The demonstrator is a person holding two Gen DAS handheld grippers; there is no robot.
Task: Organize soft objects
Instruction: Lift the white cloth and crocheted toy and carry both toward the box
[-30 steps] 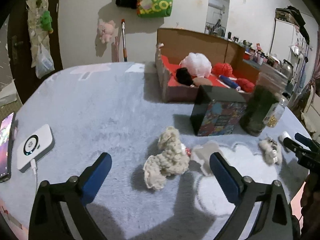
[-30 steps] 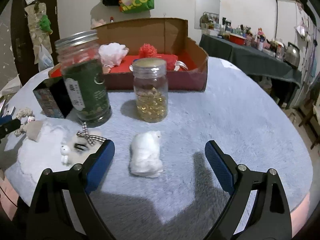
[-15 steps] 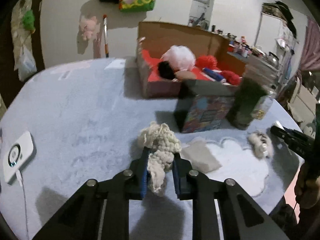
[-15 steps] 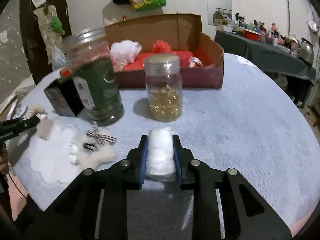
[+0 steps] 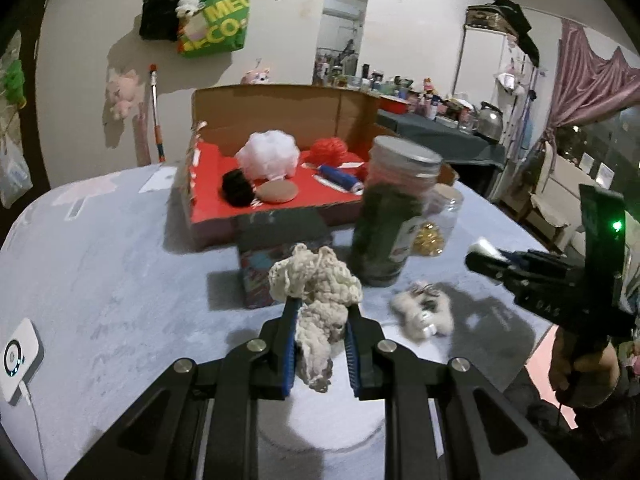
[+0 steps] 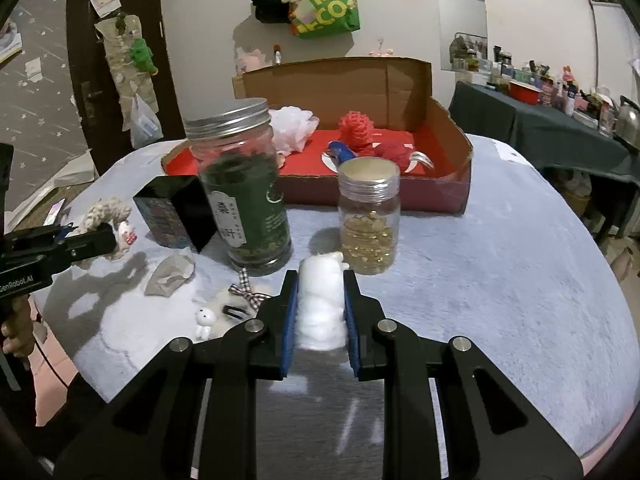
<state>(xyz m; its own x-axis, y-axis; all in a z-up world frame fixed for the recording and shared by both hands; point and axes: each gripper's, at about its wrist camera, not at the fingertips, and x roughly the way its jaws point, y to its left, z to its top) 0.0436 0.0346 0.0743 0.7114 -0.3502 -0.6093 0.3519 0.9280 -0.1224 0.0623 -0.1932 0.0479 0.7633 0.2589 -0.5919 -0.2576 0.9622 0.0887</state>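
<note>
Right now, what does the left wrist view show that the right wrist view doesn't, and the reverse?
Left only: a white charger at the table's left edge, and the left gripper seen from behind, shut on the knitted toy.
Right only: a grey cloth scrap, and the right gripper shut on the white puff.
Both: the cardboard box, green jar, small jar and bow toy.
</note>
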